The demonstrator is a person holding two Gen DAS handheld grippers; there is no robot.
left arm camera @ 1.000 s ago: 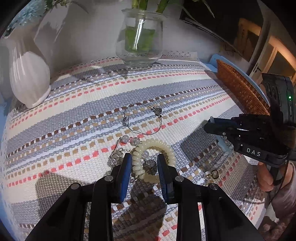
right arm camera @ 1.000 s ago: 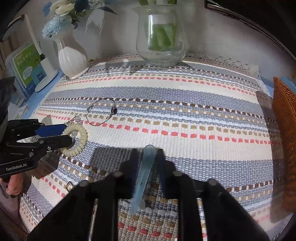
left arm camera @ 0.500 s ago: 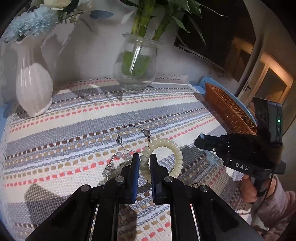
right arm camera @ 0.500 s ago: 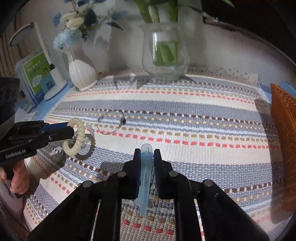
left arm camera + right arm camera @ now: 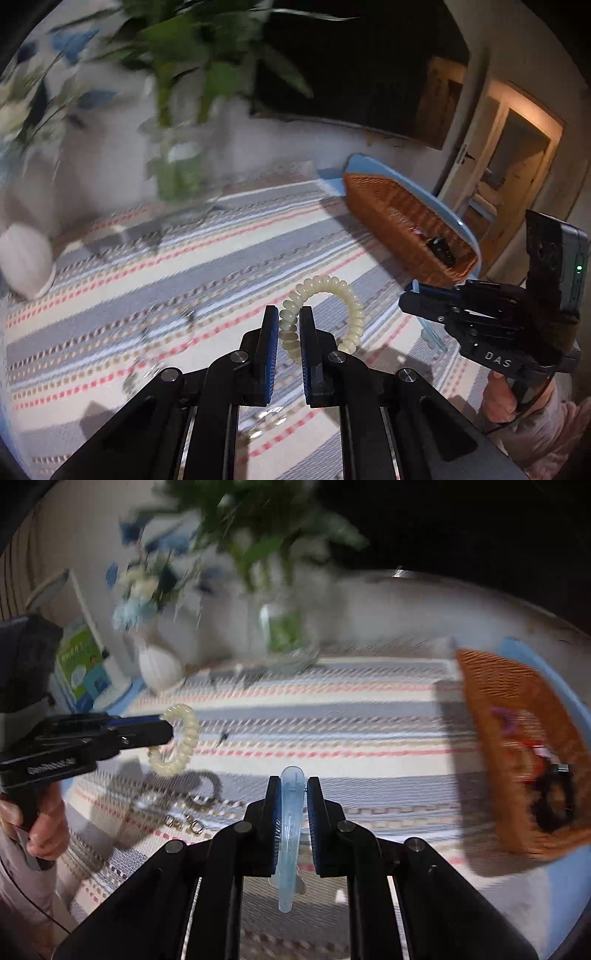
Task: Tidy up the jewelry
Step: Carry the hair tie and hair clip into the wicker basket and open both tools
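Note:
My left gripper (image 5: 289,323) is shut on a cream coil bracelet (image 5: 341,295), which hangs in the air above the striped cloth (image 5: 221,266). My right gripper (image 5: 290,794) is shut on a pale blue hair clip (image 5: 290,834), also lifted off the cloth. In the right wrist view the left gripper (image 5: 168,731) shows at the left with the cream bracelet (image 5: 175,742). In the left wrist view the right gripper (image 5: 406,299) shows at the right with the clip. A thin chain bracelet (image 5: 166,325) and a clear bead bracelet (image 5: 147,801) lie on the cloth. The wicker basket (image 5: 480,686) at the right holds several pieces.
A glass vase with green stems (image 5: 284,635) and a white vase with blue flowers (image 5: 159,664) stand at the back by the wall. A green and blue card (image 5: 81,664) stands at the far left. Small metal clasps (image 5: 184,823) lie near the front of the cloth.
The left gripper shut on the cream bracelet and lifted it off the cloth. Both grippers have risen and swung right towards the basket, the right one still carrying the blue clip.

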